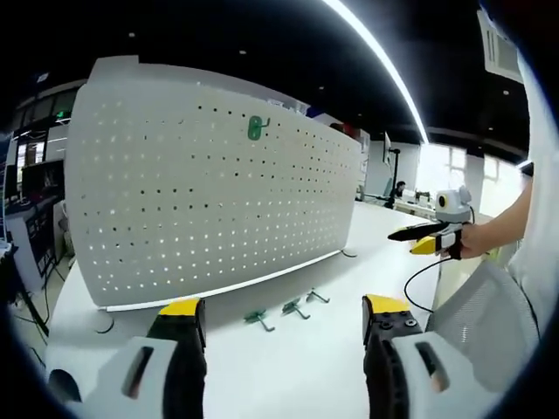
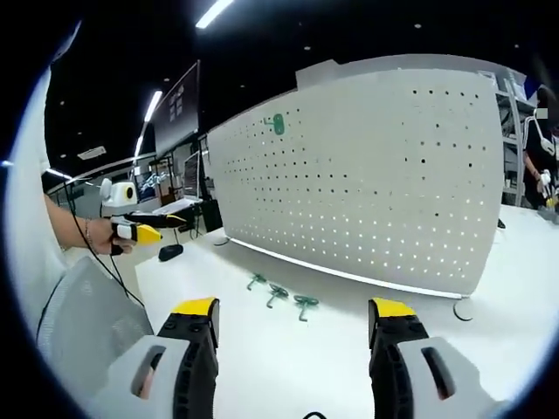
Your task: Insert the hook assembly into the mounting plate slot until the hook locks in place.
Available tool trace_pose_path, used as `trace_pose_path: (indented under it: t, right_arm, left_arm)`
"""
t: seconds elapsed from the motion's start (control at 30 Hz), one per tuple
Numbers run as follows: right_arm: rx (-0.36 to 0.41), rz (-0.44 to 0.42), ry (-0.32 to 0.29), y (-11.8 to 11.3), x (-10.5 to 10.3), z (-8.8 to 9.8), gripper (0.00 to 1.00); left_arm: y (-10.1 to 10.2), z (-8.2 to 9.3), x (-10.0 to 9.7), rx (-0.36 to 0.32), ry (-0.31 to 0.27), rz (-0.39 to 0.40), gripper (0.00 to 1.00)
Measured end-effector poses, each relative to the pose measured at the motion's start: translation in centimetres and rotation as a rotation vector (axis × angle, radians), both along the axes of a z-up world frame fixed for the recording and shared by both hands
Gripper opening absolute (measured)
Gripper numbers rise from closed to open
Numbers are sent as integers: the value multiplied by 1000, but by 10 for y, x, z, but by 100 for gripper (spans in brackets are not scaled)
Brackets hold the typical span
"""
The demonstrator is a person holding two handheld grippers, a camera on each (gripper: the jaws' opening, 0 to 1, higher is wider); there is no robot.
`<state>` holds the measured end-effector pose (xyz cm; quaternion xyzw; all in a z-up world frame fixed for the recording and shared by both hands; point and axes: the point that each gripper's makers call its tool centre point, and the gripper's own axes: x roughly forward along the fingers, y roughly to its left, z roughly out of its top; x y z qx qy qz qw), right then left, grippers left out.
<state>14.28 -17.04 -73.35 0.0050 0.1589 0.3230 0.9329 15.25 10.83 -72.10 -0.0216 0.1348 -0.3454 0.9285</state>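
Pegboard (image 1: 210, 192) stands upright on the surface (image 1: 288, 367), one green hook (image 1: 255, 128) already seated, three hooks (image 1: 284, 312) lying loose at its foot, both hand-held grippers, left (image 1: 284, 336) and right (image 2: 293, 336), wide and empty, evidently poised to pick.

Matt white perforated pegboard (image 1: 210, 183), smooth tabletop (image 1: 297, 367)

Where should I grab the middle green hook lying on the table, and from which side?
Probably from above, closing the right claw across the middle hook's green base, its broadest part. It lies flat on the table with bare surface around it; the thin prong offers less hold.
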Motion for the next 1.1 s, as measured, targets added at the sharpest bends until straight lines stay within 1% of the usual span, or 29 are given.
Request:
trace_pose_path:
  t: [0.27, 0.7, 1.0, 1.1]
  right_arm:
    - [-8, -8, 18, -4, -6, -7, 68]
    - [-6, -11, 23, -5, -6, -8, 68]
    - [-9, -10, 22, -3, -5, -7, 68]
    - [-8, -11, 21, -4, -5, -7, 68]
  left_arm:
    - [1, -4, -4, 3, 15, 3, 75]
    - [-3, -3, -1, 1, 14, -3, 75]
    - [-9, -5, 9, 37, 15, -39, 75]
    - [-15, -8, 10, 66, 18, -72, 75]
